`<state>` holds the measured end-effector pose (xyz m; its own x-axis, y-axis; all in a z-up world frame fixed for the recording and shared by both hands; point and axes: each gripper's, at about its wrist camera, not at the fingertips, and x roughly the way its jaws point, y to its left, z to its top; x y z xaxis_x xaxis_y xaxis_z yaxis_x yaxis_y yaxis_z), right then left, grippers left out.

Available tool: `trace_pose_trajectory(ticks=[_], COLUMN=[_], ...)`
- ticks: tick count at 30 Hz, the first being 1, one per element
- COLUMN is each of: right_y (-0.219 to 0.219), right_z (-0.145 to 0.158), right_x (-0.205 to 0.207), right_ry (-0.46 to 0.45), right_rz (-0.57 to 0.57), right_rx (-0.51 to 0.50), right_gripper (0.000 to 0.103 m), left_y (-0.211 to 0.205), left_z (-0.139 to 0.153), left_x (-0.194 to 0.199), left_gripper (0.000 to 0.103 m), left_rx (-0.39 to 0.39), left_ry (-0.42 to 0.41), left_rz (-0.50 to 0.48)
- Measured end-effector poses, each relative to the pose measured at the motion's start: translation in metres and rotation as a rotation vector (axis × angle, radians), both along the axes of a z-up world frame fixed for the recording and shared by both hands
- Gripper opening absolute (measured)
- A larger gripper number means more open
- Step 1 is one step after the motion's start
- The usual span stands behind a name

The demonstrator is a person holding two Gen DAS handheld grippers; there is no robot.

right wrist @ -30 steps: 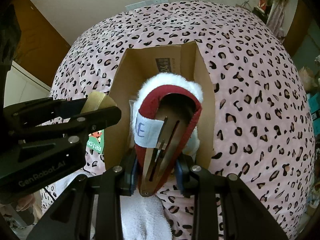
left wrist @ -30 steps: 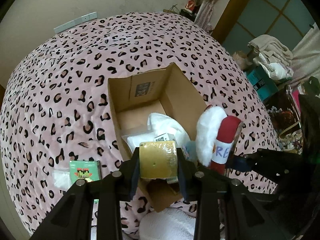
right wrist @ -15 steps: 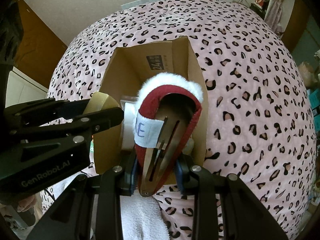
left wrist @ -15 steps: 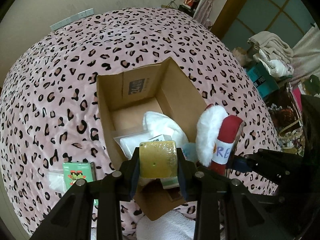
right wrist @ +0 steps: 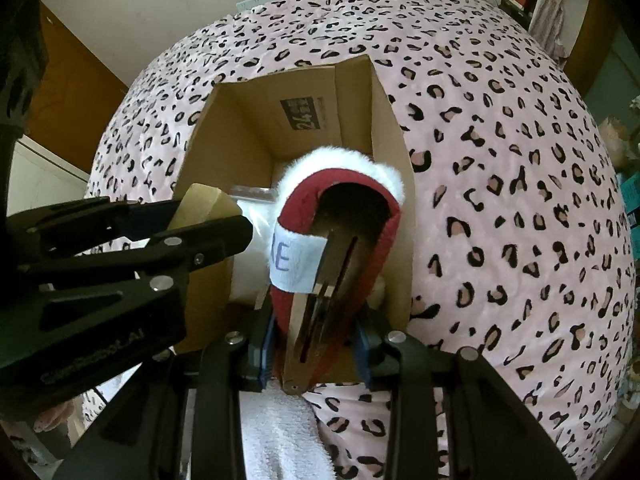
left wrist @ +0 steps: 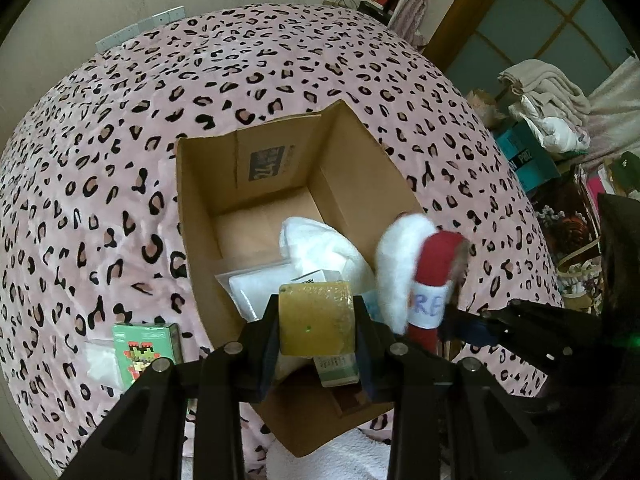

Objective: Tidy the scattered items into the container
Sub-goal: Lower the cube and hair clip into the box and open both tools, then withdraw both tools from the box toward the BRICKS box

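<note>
An open cardboard box (left wrist: 352, 152) (right wrist: 392, 128) sits on a pink leopard-print bedspread. It holds a white cloth (left wrist: 320, 244), a clear packet (left wrist: 256, 288) and a small carton (left wrist: 336, 368). My left gripper (left wrist: 316, 320) is shut on a roll of brown tape (left wrist: 316, 320) over the box's near end; the roll also shows in the right wrist view (right wrist: 204, 204). My right gripper (right wrist: 316, 344) is shut on a red hair clip with white fur trim (right wrist: 340, 216) above the box's right wall; the clip also shows in the left wrist view (left wrist: 416, 272).
A green toy box (left wrist: 144, 344) and a white packet (left wrist: 100, 360) lie on the bedspread left of the box. A white towel (right wrist: 280, 432) lies at the near edge. Folded laundry and clutter (left wrist: 540, 100) stand off the bed at right.
Both grippers have moved forward with their loads, so the box sits nearer and lower in both views. The tape and the clip are now further over the box opening.
</note>
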<state>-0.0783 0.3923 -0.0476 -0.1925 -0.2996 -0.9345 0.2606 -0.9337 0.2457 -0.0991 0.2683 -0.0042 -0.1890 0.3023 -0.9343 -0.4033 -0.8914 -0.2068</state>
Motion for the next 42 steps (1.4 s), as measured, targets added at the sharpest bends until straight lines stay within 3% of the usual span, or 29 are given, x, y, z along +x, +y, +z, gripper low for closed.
trace_pose_trajectory(ticks=[6, 8, 11, 27, 42], right_y=[-0.002, 0.0, 0.003, -0.015, -0.048], right_z=[-0.003, -0.001, 0.008, 0.034, 0.05], right_x=[-0.001, -0.001, -0.001, 0.023, 0.047], right_ry=[0.008, 0.015, 0.043, 0.061, 0.068], right_rz=[0.008, 0.001, -0.018, 0.007, 0.055], right_rx=[0.05, 0.055, 0.071, 0.113, 0.139], right_gripper=[0.04, 0.053, 0.062, 0.066, 0.067], left_y=[0.0, -0.001, -0.006, -0.039, -0.073], left_z=[-0.002, 0.001, 0.008, 0.036, 0.041], left_x=[-0.002, -0.001, 0.0, 0.027, 0.051], left_gripper=[0.04, 0.043, 0.044, 0.045, 0.046], left_rx=[0.016, 0.017, 0.02, -0.052, -0.078], left_ry=[-0.009, -0.003, 0.006, 0.045, 0.04], left_rz=[0.006, 0.012, 0.021, 0.054, 0.071])
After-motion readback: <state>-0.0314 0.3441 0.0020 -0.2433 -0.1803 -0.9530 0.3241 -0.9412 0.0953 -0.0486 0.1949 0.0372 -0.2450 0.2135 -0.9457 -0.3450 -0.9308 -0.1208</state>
